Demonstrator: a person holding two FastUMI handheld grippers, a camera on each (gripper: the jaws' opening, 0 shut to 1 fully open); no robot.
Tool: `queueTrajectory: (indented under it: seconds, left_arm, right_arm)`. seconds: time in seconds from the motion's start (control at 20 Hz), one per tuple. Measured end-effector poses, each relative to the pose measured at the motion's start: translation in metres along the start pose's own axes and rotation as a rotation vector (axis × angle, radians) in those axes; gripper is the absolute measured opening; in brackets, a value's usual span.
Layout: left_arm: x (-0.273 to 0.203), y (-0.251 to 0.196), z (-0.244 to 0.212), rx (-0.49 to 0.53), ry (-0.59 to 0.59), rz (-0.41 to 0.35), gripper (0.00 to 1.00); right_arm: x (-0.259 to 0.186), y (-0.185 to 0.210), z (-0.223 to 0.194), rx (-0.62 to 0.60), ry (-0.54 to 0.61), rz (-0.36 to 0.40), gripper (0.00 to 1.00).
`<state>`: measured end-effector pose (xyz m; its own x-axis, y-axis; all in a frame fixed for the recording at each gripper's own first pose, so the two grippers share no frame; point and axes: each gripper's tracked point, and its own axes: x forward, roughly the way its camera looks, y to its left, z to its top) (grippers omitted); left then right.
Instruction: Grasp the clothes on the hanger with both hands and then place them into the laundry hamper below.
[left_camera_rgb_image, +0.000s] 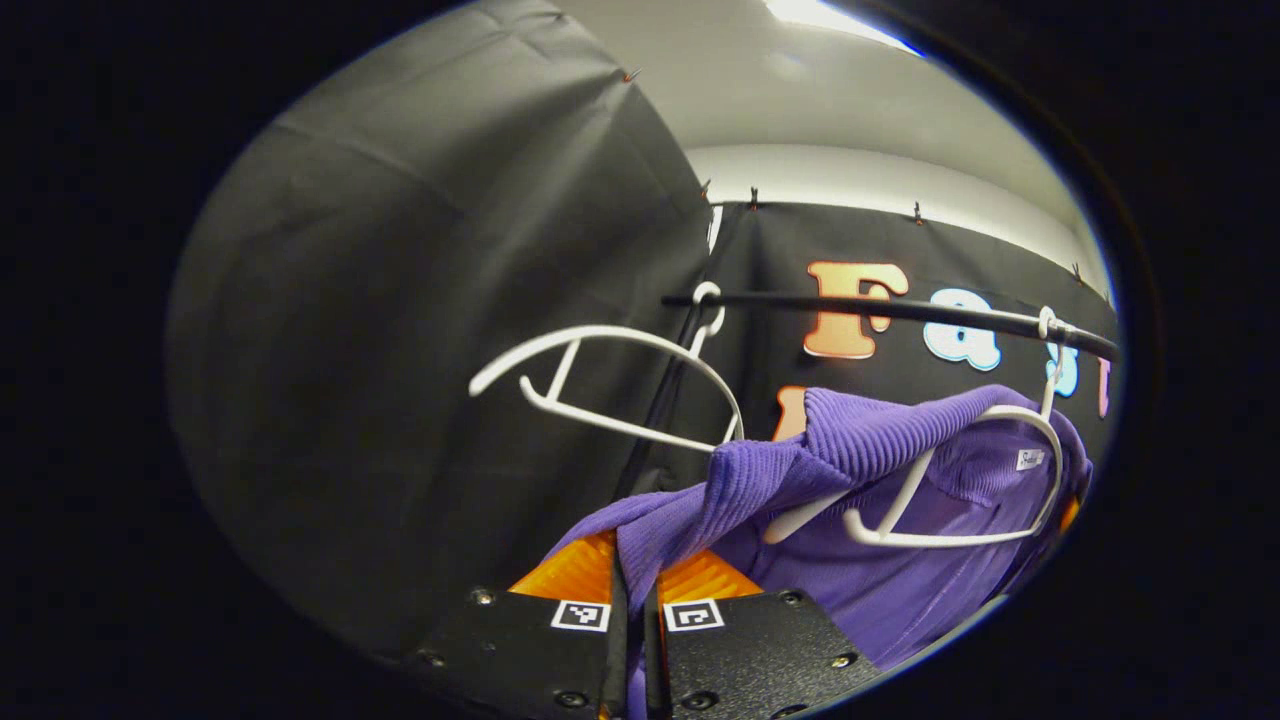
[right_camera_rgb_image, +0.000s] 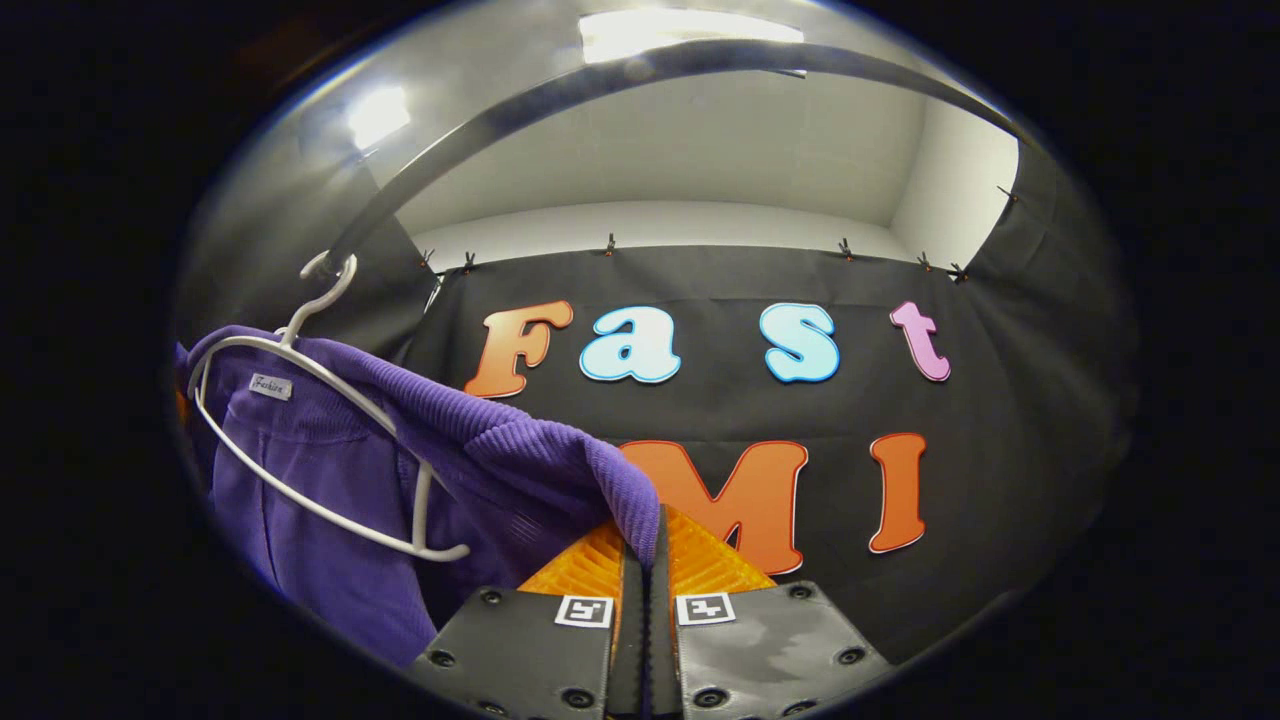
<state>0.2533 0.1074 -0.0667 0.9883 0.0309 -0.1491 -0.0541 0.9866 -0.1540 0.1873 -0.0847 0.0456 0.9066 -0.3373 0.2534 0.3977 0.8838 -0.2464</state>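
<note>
A purple ribbed garment (left_camera_rgb_image: 860, 470) hangs on a white hanger (left_camera_rgb_image: 960, 520) hooked over a black rail (left_camera_rgb_image: 900, 310). My left gripper (left_camera_rgb_image: 632, 570) is shut on one shoulder of the garment, the cloth pinched between its fingers and pulled off the hanger's end. In the right gripper view the same purple garment (right_camera_rgb_image: 470, 450) drapes over its white hanger (right_camera_rgb_image: 330, 450). My right gripper (right_camera_rgb_image: 640, 545) is shut on the other shoulder, a fold of cloth running down between its fingers.
A second white hanger (left_camera_rgb_image: 610, 385), bare, hangs on the rail to the left of the garment. The rail (right_camera_rgb_image: 620, 70) arches overhead in the right gripper view. Black booth cloth closes in the back and both sides.
</note>
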Motion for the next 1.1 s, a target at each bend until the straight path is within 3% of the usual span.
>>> queueTrajectory:
  seconds: [0.15, 0.5, 0.55, 0.65, 0.85, 0.95, 1.0, 1.05, 1.1]
  left_arm:
    - [0.011, -0.001, -0.015, 0.056, 0.056, -0.034, 0.09]
    - [0.027, -0.014, -0.039, -0.005, 0.162, -0.075, 0.06]
    - [0.029, -0.014, -0.034, -0.013, 0.143, -0.069, 0.06]
    - [0.032, -0.015, -0.026, -0.081, 0.093, -0.06, 0.09]
    - [0.032, -0.008, 0.0, -0.41, -0.056, -0.048, 0.06]
    - [0.033, -0.01, -0.003, -0.413, -0.059, -0.044, 0.1]
    - [0.033, -0.01, 0.002, -0.394, -0.079, -0.036, 0.06]
    - [0.032, -0.004, 0.013, -0.374, -0.12, -0.028, 0.1]
    - [0.032, -0.001, 0.027, -0.372, -0.168, -0.031, 0.06]
  right_arm:
    - [0.002, -0.002, -0.009, -0.004, 0.024, 0.004, 0.1]
    - [0.004, -0.016, 0.024, -0.094, -0.062, -0.066, 0.1]
    - [0.0, -0.019, 0.033, -0.106, -0.086, -0.074, 0.06]
    - [-0.004, -0.017, 0.037, -0.084, -0.096, -0.069, 0.1]
    - [-0.017, -0.021, 0.042, -0.039, -0.089, -0.038, 0.1]
    - [-0.014, -0.02, 0.046, -0.03, -0.101, -0.03, 0.1]
    - [-0.013, -0.02, 0.049, -0.032, -0.11, -0.028, 0.1]
    - [-0.015, -0.019, 0.051, -0.033, -0.117, -0.026, 0.1]
    - [-0.02, -0.019, 0.054, -0.031, -0.121, -0.026, 0.1]
